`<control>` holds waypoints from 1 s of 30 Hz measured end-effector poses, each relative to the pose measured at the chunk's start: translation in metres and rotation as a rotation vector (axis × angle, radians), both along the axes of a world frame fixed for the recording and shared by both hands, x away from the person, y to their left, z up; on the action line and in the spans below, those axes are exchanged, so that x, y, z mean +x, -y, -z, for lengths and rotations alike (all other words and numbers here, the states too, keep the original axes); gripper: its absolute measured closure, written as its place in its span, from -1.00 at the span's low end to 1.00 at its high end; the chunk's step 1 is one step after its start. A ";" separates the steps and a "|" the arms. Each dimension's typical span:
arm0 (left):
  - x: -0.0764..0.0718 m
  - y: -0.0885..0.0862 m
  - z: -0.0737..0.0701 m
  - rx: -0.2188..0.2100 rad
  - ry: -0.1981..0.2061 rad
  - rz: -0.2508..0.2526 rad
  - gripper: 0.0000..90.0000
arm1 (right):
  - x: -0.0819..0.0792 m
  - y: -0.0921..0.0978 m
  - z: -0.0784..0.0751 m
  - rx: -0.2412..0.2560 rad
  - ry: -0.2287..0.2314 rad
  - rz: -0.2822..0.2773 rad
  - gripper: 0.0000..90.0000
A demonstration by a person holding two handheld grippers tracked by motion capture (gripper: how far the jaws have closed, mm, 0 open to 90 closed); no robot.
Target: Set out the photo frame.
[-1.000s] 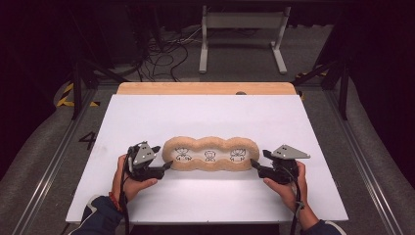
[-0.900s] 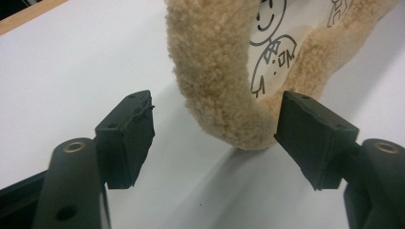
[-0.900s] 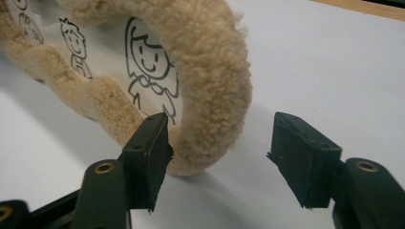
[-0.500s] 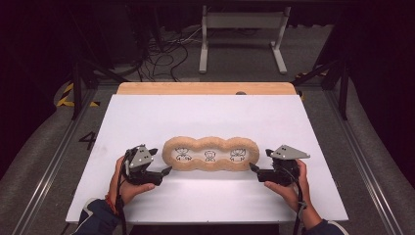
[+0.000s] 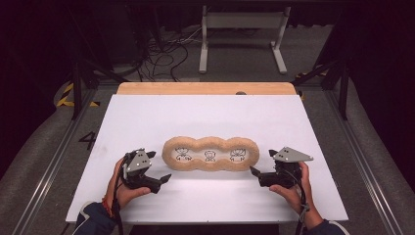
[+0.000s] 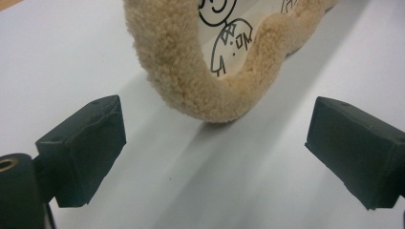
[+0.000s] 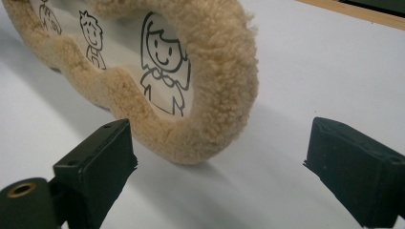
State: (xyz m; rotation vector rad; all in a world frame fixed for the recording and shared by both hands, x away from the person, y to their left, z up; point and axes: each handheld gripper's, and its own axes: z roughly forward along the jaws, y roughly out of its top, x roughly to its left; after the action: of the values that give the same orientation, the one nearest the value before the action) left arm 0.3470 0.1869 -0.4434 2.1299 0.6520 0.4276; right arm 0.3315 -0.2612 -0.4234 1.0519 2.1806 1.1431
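On the high view, a fleecy tan three-lobed cushion (image 5: pixel 210 153) with cartoon figures printed in its white centres lies flat in the middle of the white table (image 5: pixel 147 117), a gripper drawn off each end: the left gripper (image 5: pixel 159 166) now sits clear of the cushion's left lobe, where a second ago its tips reached that lobe's edge, and the right gripper (image 5: pixel 262 163) has likewise backed away from the right lobe. In the left gripper view, the two black jaws stand wide apart with bare table between them, the cushion's rounded end (image 6: pixel 191 81) ahead and untouched. In the right gripper view, the jaws are equally spread, the lobe bearing a long-haired figure (image 7: pixel 165 76) just beyond the left-hand jaw, apart from it. Both hands having let go and withdrawn, the placing of the cushion looks finished, or a fresh grasp is being set up.
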 end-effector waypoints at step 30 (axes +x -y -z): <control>-0.024 -0.045 0.010 0.049 0.018 -0.023 -0.86 | -0.026 0.028 0.007 -0.166 0.044 0.049 -0.74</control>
State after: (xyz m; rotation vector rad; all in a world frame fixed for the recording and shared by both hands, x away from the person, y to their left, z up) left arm 0.3229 0.2319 -0.4536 2.1645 0.6628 0.4792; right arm 0.3058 -0.2892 -0.4309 0.9939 2.1608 0.9373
